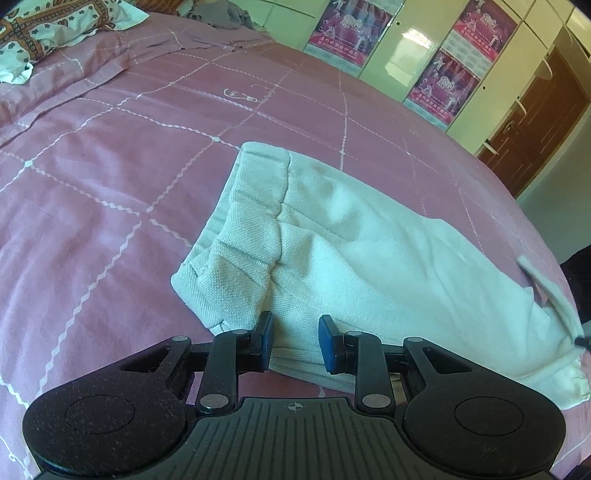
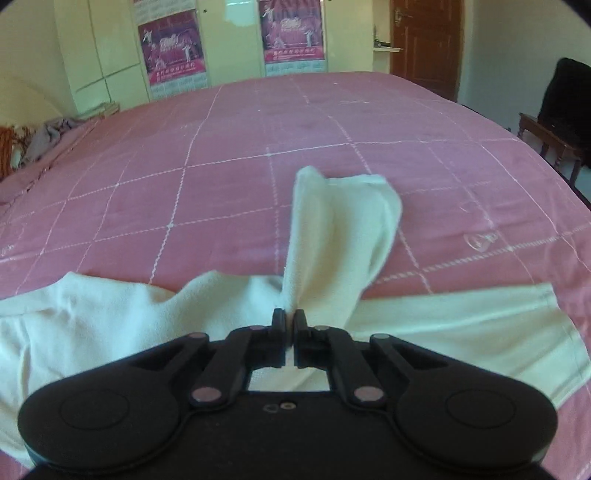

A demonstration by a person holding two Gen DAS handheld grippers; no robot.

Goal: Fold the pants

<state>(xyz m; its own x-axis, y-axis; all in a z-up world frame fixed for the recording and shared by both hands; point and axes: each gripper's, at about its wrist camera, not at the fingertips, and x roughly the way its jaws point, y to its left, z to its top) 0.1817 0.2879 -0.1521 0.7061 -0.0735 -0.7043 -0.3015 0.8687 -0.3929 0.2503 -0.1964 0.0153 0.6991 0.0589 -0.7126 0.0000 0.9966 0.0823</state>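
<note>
White pants (image 1: 362, 258) lie on the pink bedspread (image 1: 110, 184). In the left wrist view the elastic waistband (image 1: 243, 236) is at the left and the legs run off to the right. My left gripper (image 1: 295, 341) is open, its blue pads on either side of the near edge of the pants by the waistband. In the right wrist view my right gripper (image 2: 289, 321) is shut on a leg of the pants (image 2: 332, 251) and holds it lifted, the hem hanging over ahead. The other leg (image 2: 480, 325) lies flat to the right.
A patterned pillow (image 1: 48, 26) and a grey garment (image 1: 221, 14) lie at the head of the bed. Cupboards with posters (image 2: 173, 51) and a brown door (image 2: 424, 40) stand beyond the bed. A wooden stool (image 2: 546, 144) is at the right.
</note>
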